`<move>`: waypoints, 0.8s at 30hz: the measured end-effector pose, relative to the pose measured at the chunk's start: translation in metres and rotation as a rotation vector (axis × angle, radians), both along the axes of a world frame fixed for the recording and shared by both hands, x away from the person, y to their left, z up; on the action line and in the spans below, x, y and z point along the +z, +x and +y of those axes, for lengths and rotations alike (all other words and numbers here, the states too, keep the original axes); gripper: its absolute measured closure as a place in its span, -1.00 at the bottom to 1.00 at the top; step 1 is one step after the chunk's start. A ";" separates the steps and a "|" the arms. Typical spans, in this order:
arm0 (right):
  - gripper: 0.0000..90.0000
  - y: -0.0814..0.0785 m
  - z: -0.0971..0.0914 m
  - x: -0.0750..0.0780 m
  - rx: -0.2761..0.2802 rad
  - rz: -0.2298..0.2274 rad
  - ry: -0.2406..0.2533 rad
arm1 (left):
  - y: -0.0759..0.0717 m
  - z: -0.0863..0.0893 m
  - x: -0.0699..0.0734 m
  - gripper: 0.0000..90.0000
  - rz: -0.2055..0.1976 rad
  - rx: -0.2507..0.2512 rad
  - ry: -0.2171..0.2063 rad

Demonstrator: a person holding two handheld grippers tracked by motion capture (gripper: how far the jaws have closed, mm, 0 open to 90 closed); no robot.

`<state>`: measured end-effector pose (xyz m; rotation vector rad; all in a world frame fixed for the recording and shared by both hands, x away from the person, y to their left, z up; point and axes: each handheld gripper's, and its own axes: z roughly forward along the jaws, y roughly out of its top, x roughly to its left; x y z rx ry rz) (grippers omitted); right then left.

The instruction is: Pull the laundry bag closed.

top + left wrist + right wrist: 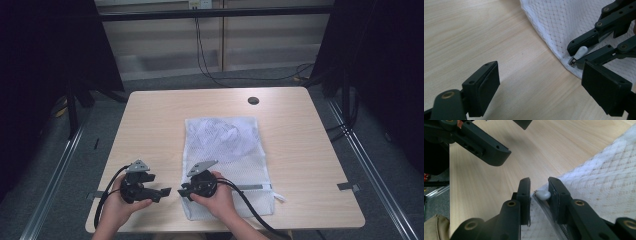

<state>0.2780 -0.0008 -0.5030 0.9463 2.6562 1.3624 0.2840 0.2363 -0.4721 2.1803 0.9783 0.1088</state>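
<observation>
Here I see a white mesh laundry bag point(227, 160) lying flat on the wooden table point(150, 120), a little right of the middle, with its zipper edge near to me. Inside the bag, in its far half, there is a crumpled white cloth point(222, 134); what kind of cloth I cannot tell through the mesh. Far on the table there is a round dark cable hole point(253, 100), well apart from the bag. Nothing lies between my grippers and the bag.

My right gripper point(539, 192) rests on the near left corner of the bag. Its jaws are narrow, and the small white zipper pull point(543, 194) sits between them. It touches the one pad, and a small gap shows at the other, so I cannot tell if it is already pinched. In the left gripper view the same pull point(580, 52) shows between these jaws, at the bag's edge.

My left gripper point(540, 82) stands spread wide over bare wood, just beside the bag, holding nothing.

I can read no label or writing on any thing.
</observation>
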 end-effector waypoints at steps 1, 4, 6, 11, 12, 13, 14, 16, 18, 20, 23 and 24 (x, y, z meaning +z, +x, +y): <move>0.68 0.000 0.000 0.000 -0.001 -0.003 -0.010 | 0.000 0.000 0.000 -0.67 0.001 0.006 -0.006; 0.81 0.001 -0.001 0.000 -0.003 -0.002 -0.009 | 0.000 -0.001 0.000 -0.67 0.003 0.004 -0.007; 0.82 0.000 -0.001 0.001 -0.006 0.001 -0.001 | 0.000 -0.002 -0.001 -0.67 0.002 0.005 -0.012; 0.82 0.001 -0.005 0.007 -0.029 0.001 0.029 | -0.001 -0.003 -0.001 -0.67 0.011 -0.014 -0.007; 0.82 0.001 -0.007 0.008 -0.031 0.001 0.039 | -0.001 -0.005 -0.001 -0.67 0.012 -0.010 -0.017; 0.82 0.001 -0.008 0.010 -0.037 0.001 0.047 | -0.001 -0.006 -0.001 -0.67 0.016 -0.011 -0.028; 0.82 0.002 -0.009 0.011 -0.038 0.001 0.058 | -0.001 -0.007 -0.001 -0.67 0.020 -0.016 -0.041; 0.83 0.002 -0.010 0.013 -0.040 0.004 0.066 | -0.001 -0.008 -0.002 -0.67 0.026 -0.019 -0.054; 0.83 0.002 -0.012 0.014 -0.044 -0.002 0.076 | -0.001 -0.010 -0.002 -0.67 0.034 -0.028 -0.051; 0.83 0.002 -0.013 0.016 -0.053 -0.001 0.083 | -0.002 -0.011 -0.003 -0.68 0.046 -0.035 -0.060; 0.83 0.002 -0.014 0.018 -0.057 -0.003 0.095 | -0.002 -0.013 -0.004 -0.69 0.056 -0.041 -0.080; 0.83 0.002 -0.015 0.018 -0.059 -0.004 0.103 | -0.002 -0.014 -0.005 -0.69 0.060 -0.046 -0.096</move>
